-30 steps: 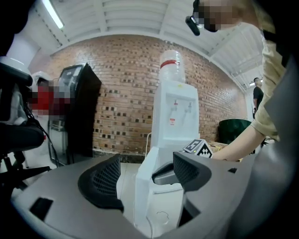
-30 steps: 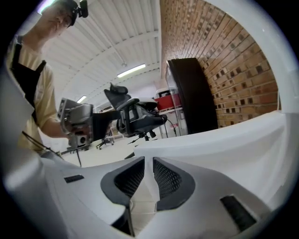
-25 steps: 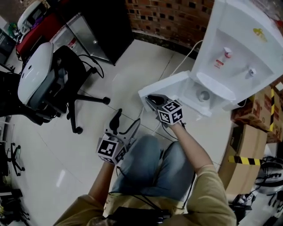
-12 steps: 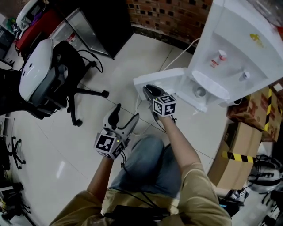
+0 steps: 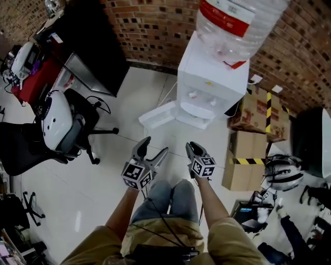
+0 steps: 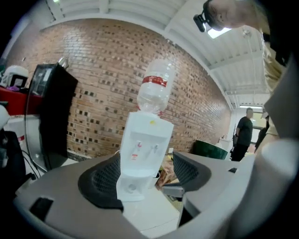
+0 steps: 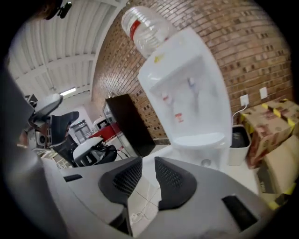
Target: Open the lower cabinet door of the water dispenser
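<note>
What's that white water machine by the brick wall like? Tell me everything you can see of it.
The water dispenser is a tall white box, plastic by its look, standing upright on the pale floor tiles against the brick wall. A clear bottle with a red label sits upside down on top. Its front recess has two small taps over a drip tray. The lower cabinet door stands swung open leftward.

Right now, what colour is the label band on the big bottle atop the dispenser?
Red. The label band shows best in the head view.
</note>
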Tool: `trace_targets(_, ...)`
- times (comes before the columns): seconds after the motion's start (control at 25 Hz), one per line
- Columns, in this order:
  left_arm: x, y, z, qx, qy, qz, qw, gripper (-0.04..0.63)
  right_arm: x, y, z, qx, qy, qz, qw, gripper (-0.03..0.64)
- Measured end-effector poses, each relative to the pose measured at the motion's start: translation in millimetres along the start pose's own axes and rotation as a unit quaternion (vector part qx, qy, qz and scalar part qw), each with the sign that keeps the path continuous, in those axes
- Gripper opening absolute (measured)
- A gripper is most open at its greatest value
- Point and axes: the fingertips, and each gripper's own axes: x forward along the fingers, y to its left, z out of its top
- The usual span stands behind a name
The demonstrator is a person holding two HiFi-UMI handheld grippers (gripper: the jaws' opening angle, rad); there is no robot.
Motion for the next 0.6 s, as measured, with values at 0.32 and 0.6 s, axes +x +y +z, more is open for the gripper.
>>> trace_targets(0.32, -65.4, -91.0, 136.2, 0.050, 0.003, -0.031, 0.9983, 0.334, -209.3, 95.1, 163.1, -0.076, -0.093, -0.064, 0.991, 0.207)
trace_targets(0.6, -110.5, -139.5, 239.9, 0.086, -0.069, -0.047, 0.9928, 0.333, -312.7, 183.4, 291.0, -0.099, -0.231, -0.089, 0.964, 0.279)
